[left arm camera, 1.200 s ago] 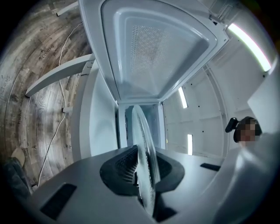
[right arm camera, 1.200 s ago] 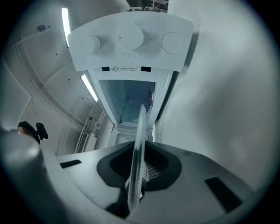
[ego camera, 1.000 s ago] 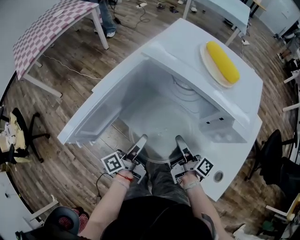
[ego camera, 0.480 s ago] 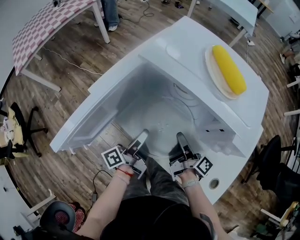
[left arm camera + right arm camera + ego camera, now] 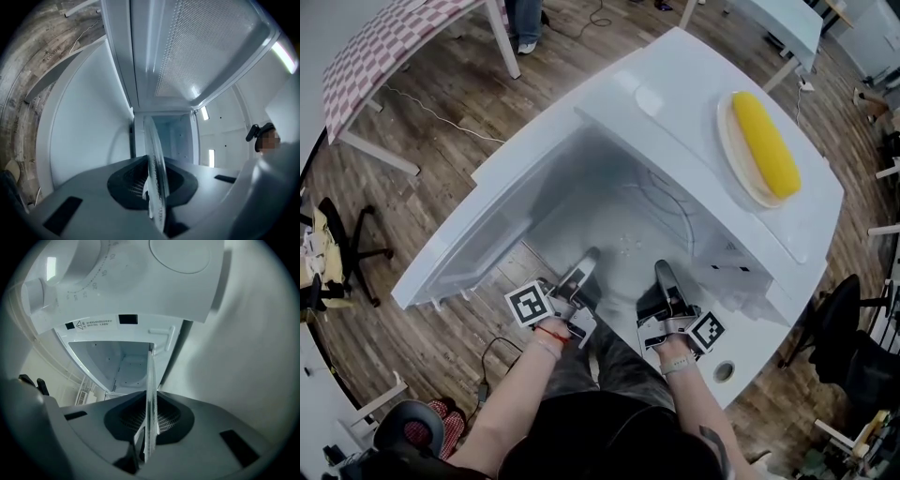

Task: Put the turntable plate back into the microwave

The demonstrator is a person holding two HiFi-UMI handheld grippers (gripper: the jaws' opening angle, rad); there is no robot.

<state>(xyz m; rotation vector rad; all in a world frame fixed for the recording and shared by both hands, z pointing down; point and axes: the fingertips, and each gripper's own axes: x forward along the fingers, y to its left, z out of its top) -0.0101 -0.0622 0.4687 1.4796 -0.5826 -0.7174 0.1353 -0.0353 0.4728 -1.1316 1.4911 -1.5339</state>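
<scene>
The clear glass turntable plate (image 5: 626,242) is held level between both grippers at the mouth of the open white microwave (image 5: 675,84). My left gripper (image 5: 585,259) is shut on the plate's left rim and my right gripper (image 5: 664,273) on its right rim. In the left gripper view the plate (image 5: 154,154) shows edge-on between the jaws of the left gripper (image 5: 154,206), pointing into the cavity (image 5: 176,136). In the right gripper view the plate (image 5: 150,394) is likewise clamped in the right gripper (image 5: 147,446), below the control panel (image 5: 93,273).
The microwave door (image 5: 455,258) stands swung open to the left. On the microwave's top sits a dish (image 5: 731,155) with a yellow corn cob (image 5: 764,141). Wooden floor, a checked table (image 5: 384,47) and office chairs (image 5: 342,248) surround the stand.
Both grippers and the plate have edged forward toward the cavity. The head view has shifted slightly, so the microwave sits a little differently in the frame.
</scene>
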